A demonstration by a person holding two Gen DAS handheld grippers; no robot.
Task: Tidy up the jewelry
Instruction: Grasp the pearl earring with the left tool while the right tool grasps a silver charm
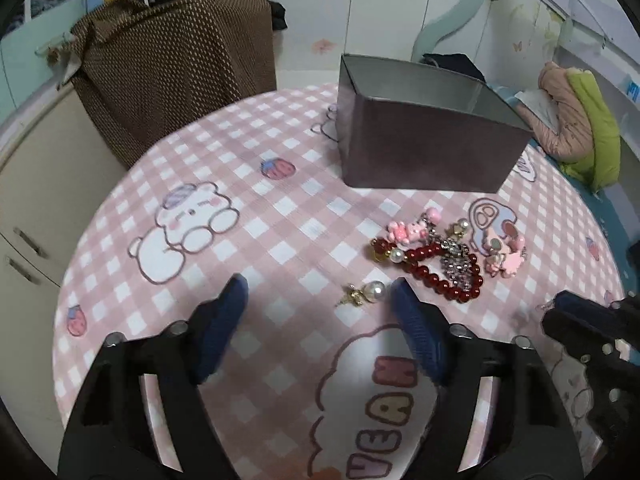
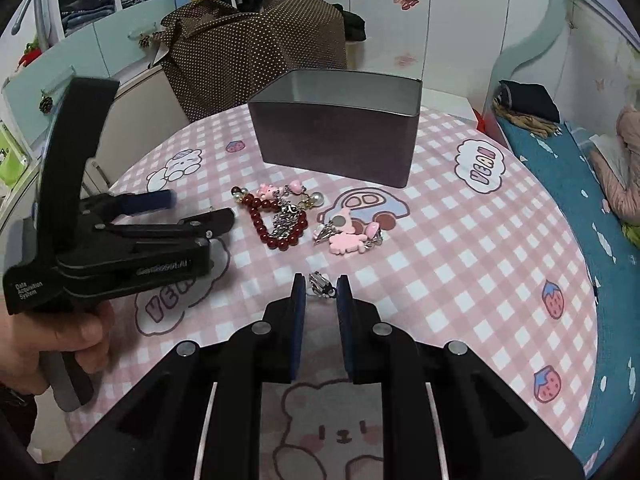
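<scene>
A lone pearl earring with a gold charm lies on the pink checked tablecloth. My left gripper stands open around it, with the pearl close to the right-hand finger. My right gripper is shut on a small silver ear clip just above the cloth. Beyond it lies the jewelry pile: a red bead bracelet, silver chain and pink charms. The open dark tin box stands behind the pile. The left gripper, held by a hand, sits left of the pile.
The round table's edge curves close on both sides. Behind the table stands something draped in brown dotted cloth. A bed with a blue cover and pink and green jackets lies on the right, and a cabinet on the left.
</scene>
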